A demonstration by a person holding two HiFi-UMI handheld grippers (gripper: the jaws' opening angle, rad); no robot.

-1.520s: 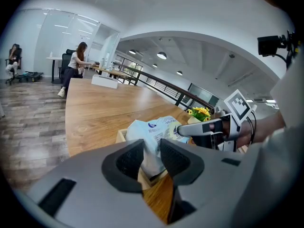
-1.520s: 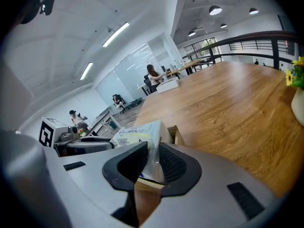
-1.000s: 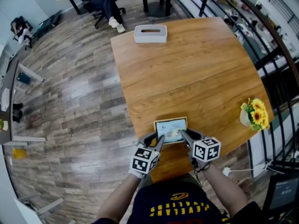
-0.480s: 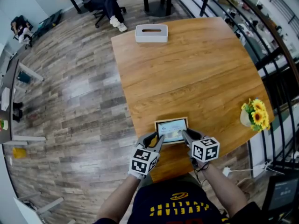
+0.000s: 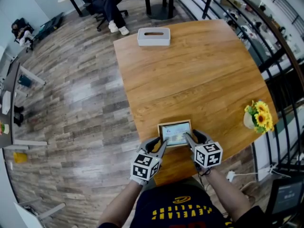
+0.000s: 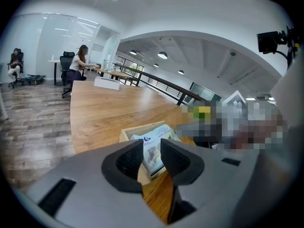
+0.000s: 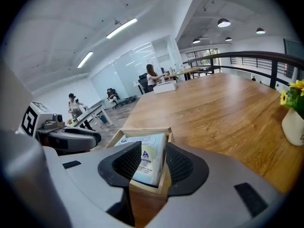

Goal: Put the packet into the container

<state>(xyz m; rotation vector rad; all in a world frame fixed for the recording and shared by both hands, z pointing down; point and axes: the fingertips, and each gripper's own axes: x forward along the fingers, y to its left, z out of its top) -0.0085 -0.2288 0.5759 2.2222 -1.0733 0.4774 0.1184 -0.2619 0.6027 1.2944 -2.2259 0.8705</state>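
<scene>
In the head view, the wooden container (image 5: pixel 174 123) is sitting close to the near edge of the table (image 5: pixel 190 75), well apart from the white tissue box (image 5: pixel 153 36) at the far edge and the flower vase (image 5: pixel 256 118) by the right edge. The packet (image 5: pixel 175 134) is lying flat inside it, its long axis running along that near edge, so one short end is facing each hand. The left gripper (image 5: pixel 162 145) is reaching in at the left near corner and the right gripper (image 5: pixel 188 139) at the right near corner, both equally close and both pointing away from the person and downward. This view is not showing how the jaws stand. The left gripper view is filling that in. Its jaws are reaching over the container's near wall, and the packet's end is filling the gap between the pads, so they appear to be clamping on it. The far side of that view is covered by a mosaic patch. The right gripper view is showing what the head view is hiding on the other side. Its jaws have just been opening and are standing apart, straddling the packet's other end and the container's side wall without pinching either. The packet is resting low inside the rim there. Judging from this, the packet is already in place. The coming move is depending on the left jaws letting go and both grippers drawing back toward the person, along the line they are pointing, so the packet is not dragged out.
</scene>
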